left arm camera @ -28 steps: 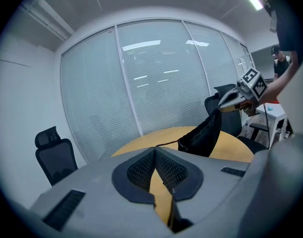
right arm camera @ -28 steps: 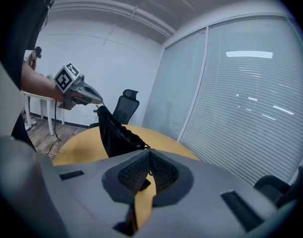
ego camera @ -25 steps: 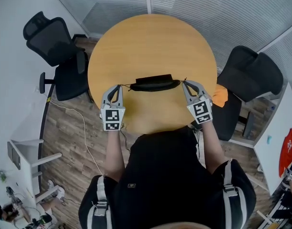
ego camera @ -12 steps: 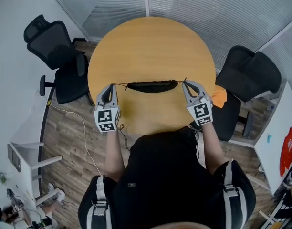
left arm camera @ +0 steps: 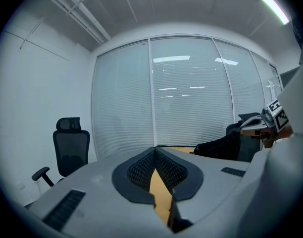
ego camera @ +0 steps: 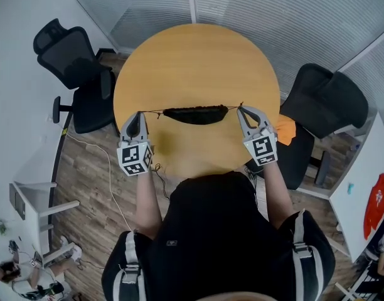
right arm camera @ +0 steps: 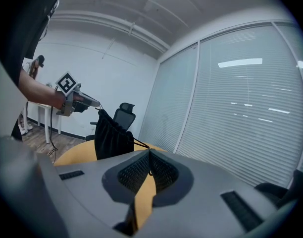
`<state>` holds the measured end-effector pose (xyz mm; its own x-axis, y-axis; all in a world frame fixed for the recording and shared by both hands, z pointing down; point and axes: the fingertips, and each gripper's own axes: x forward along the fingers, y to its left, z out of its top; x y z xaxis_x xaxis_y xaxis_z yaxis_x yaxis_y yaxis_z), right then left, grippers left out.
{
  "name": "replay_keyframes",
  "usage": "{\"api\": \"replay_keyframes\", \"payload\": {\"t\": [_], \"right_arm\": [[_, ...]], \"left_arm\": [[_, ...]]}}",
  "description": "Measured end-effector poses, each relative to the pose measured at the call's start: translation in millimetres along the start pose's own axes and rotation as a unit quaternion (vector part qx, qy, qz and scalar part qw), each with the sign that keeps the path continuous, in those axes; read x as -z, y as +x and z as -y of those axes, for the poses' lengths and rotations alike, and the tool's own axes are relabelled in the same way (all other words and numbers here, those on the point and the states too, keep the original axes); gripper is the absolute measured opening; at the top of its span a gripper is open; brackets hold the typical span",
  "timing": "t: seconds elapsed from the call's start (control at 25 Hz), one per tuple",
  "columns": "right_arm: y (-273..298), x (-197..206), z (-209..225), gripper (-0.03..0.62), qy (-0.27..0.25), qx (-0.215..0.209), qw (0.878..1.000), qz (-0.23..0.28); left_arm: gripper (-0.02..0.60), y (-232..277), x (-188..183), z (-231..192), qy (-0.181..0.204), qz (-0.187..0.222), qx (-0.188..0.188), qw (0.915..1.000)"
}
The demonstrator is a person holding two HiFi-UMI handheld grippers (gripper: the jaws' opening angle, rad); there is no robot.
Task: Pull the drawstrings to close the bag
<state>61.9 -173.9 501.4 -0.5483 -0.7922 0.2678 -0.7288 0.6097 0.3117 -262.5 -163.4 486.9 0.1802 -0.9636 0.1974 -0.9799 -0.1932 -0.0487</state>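
Note:
A black drawstring bag [ego camera: 195, 114] hangs stretched between my two grippers over the round wooden table [ego camera: 198, 55], its mouth gathered narrow. My left gripper [ego camera: 137, 113] is shut on the left drawstring [ego camera: 153, 112], which runs taut to the bag. On the other side my right gripper [ego camera: 240, 108] is shut on the right drawstring [ego camera: 233, 107]. The right gripper view shows the bag [right arm camera: 112, 138] hanging from the string pinched at my right gripper [right arm camera: 149, 153]. In the left gripper view my left gripper [left arm camera: 154, 151] has its jaws together and the bag [left arm camera: 218, 147] is at the right; the string itself is hidden there.
A black office chair [ego camera: 73, 61] stands left of the table and another [ego camera: 324, 99] to its right, with an orange thing [ego camera: 285, 128] beside it. A white desk [ego camera: 29, 205] and a floor cable [ego camera: 110, 174] lie at the left. Blinds cover the glass walls behind.
My left gripper has pulled outward to the left and a little toward me. The bag's mouth has drawn narrower and the strings have gone taut. The right gripper has barely moved.

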Motion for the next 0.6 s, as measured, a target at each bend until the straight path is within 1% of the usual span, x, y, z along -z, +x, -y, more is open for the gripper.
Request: {"api": "replay_keyframes", "payload": {"t": [0.12, 0.32, 0.6], "right_arm": [[-5, 1, 6, 0.060, 0.000, -0.007, 1.000, 0.001], [-9, -2, 19, 0.060, -0.001, -0.015, 1.000, 0.007], [-20, 2, 41, 0.058, 0.002, -0.012, 1.000, 0.018]], "left_arm": [[0.015, -6, -4, 5, -0.009, -0.002, -0.011, 0.9999], [0.015, -9, -12, 13, -0.006, -0.005, -0.026, 0.9996], [0.015, -17, -21, 28, -0.004, 0.000, -0.043, 0.9990]]}}
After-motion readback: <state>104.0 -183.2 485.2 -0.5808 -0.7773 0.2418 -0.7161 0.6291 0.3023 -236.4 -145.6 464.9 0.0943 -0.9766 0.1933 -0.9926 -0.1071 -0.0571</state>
